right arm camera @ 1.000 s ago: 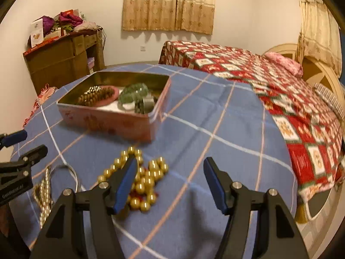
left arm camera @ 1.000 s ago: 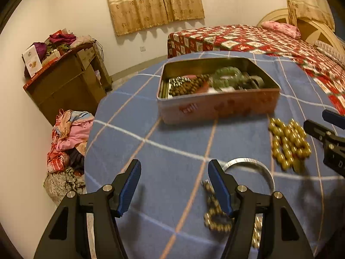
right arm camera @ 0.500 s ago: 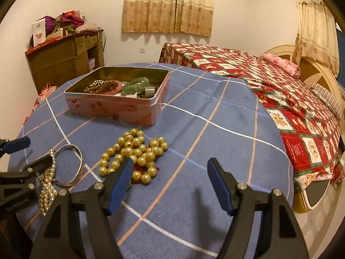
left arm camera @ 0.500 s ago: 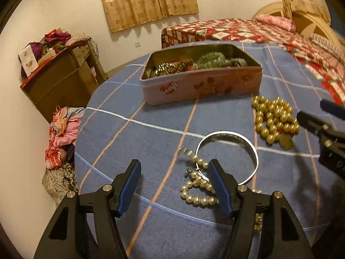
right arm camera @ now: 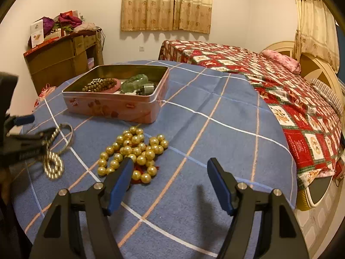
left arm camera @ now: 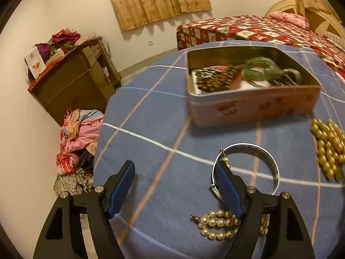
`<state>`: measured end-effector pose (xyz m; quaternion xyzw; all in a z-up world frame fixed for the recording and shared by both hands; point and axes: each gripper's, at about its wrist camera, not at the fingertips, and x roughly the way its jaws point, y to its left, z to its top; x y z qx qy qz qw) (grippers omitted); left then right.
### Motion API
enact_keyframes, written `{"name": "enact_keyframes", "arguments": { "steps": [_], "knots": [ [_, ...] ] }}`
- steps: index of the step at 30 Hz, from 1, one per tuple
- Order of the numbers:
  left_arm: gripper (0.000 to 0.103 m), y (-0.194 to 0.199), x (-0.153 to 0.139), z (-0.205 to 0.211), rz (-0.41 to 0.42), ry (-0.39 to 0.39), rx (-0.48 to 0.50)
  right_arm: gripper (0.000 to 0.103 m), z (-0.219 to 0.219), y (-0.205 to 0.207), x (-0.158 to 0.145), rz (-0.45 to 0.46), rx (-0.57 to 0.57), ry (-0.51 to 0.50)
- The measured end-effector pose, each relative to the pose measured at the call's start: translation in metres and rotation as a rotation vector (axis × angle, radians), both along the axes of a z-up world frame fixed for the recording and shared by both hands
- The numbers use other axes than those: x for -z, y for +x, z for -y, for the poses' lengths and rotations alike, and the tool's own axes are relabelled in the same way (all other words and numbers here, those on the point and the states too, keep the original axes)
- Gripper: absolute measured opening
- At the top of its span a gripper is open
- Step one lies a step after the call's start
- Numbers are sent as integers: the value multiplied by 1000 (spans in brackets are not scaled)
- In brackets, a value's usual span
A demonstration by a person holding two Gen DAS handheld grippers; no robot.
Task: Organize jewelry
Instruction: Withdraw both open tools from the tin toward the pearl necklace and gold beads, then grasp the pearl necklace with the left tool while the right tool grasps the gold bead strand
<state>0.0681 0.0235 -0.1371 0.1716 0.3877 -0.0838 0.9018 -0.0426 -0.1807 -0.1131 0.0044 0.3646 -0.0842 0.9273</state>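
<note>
A pink tin (left arm camera: 252, 108) (right arm camera: 112, 105) on the blue checked tablecloth (left arm camera: 163, 129) holds brown beads and a green bangle. In front of it lie a silver bangle (left arm camera: 248, 145) (right arm camera: 69, 134), a pearl strand (left arm camera: 217, 226) (right arm camera: 52, 165) and a gold bead necklace (left arm camera: 328, 146) (right arm camera: 133, 149). My left gripper (left arm camera: 174, 166) (right arm camera: 32, 128) is opening over bare cloth. Its right finger (left arm camera: 226, 185) overlaps the bangle's left rim, and nothing is between the fingers. My right gripper (right arm camera: 170, 164) stands open, empty, its left finger (right arm camera: 120, 181) at the gold necklace's near edge.
The round table's edge falls away to the left, where a heap of clothes (left arm camera: 77, 142) lies on the floor beside a wooden cabinet (left arm camera: 71, 88). A bed with a red patterned cover (right arm camera: 291, 99) stands right of the table.
My left gripper has shifted left and closer to the tin and spread wider; bangle and pearls now sit by its right finger. The right gripper widened slightly and dropped out of the left view.
</note>
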Motion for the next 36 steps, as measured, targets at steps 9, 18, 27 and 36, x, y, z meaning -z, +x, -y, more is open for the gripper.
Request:
{"name": "enact_keyframes", "arguments": {
  "steps": [9, 18, 27, 36],
  "knots": [
    [77, -43, -22, -10, 23, -119, -5, 74, 0, 3, 2, -5, 12, 5],
    [76, -55, -4, 13, -50, -142, 67, 74, -1, 2, 2, -13, 3, -2],
    [1, -64, -8, 14, -72, -178, 134, 74, -3, 4, 4, -30, -2, -6],
    [0, -73, -24, 1, -49, -217, 167, 74, -5, 2, 1, -28, -1, -7]
  ]
}}
